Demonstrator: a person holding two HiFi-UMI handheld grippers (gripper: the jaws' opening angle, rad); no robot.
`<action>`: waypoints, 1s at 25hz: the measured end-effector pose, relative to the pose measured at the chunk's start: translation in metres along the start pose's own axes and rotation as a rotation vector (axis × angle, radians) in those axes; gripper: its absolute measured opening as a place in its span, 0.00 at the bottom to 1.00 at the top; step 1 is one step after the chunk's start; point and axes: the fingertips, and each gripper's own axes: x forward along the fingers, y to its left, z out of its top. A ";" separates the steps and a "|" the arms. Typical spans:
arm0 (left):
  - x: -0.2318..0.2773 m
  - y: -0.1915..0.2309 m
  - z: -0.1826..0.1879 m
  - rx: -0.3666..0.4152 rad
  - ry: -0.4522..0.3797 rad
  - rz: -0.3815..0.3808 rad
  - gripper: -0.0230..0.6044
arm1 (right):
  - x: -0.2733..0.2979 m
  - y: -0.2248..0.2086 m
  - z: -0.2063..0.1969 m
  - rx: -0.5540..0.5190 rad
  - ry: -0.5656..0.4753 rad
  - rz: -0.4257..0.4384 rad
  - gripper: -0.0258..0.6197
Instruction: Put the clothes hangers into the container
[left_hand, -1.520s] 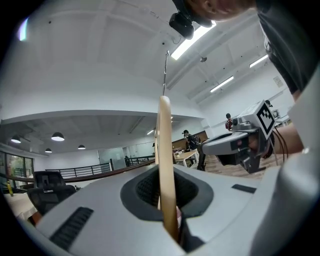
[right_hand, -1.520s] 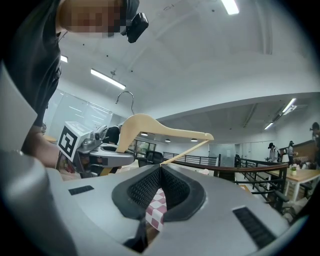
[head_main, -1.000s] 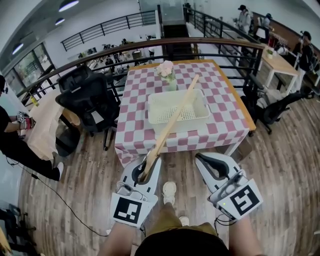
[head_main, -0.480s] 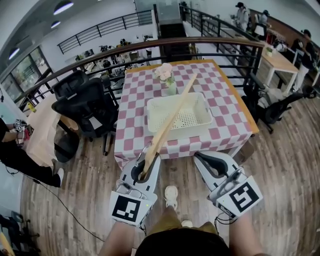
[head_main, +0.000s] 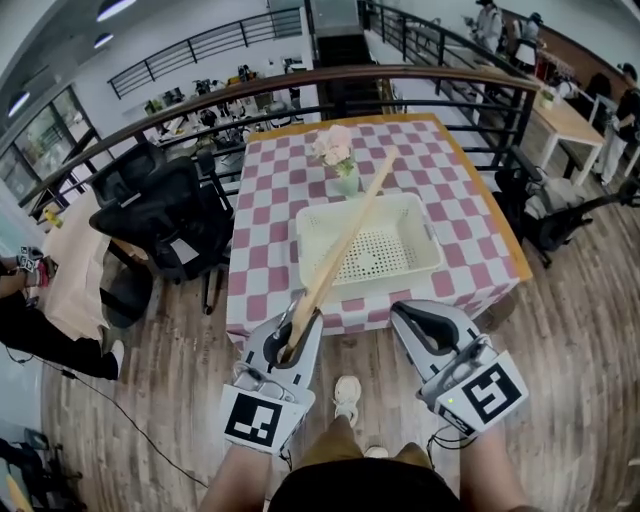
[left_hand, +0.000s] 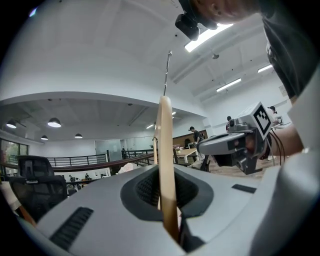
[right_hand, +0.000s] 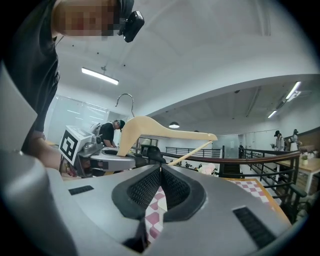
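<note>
white basket (head_main: 305, 250) on checked table (head_main: 270, 195) (wood floor (head_main: 570, 350))

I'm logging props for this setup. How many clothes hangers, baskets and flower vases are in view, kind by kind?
wooden clothes hanger: 1
white perforated basket: 1
vase of pink flowers: 1
Total: 3

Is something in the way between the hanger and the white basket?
No, nothing visible. The left gripper holds the wooden hanger aimed at the open white basket; the flower vase stands behind the basket.
</note>
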 end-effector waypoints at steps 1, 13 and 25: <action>0.008 0.007 -0.004 0.004 0.006 -0.004 0.06 | 0.010 -0.006 -0.002 0.003 0.004 -0.001 0.09; 0.084 0.085 -0.020 -0.006 0.029 -0.051 0.06 | 0.099 -0.073 -0.003 0.008 0.026 -0.031 0.09; 0.145 0.119 -0.025 0.026 0.013 -0.153 0.06 | 0.136 -0.124 0.000 0.003 0.021 -0.123 0.09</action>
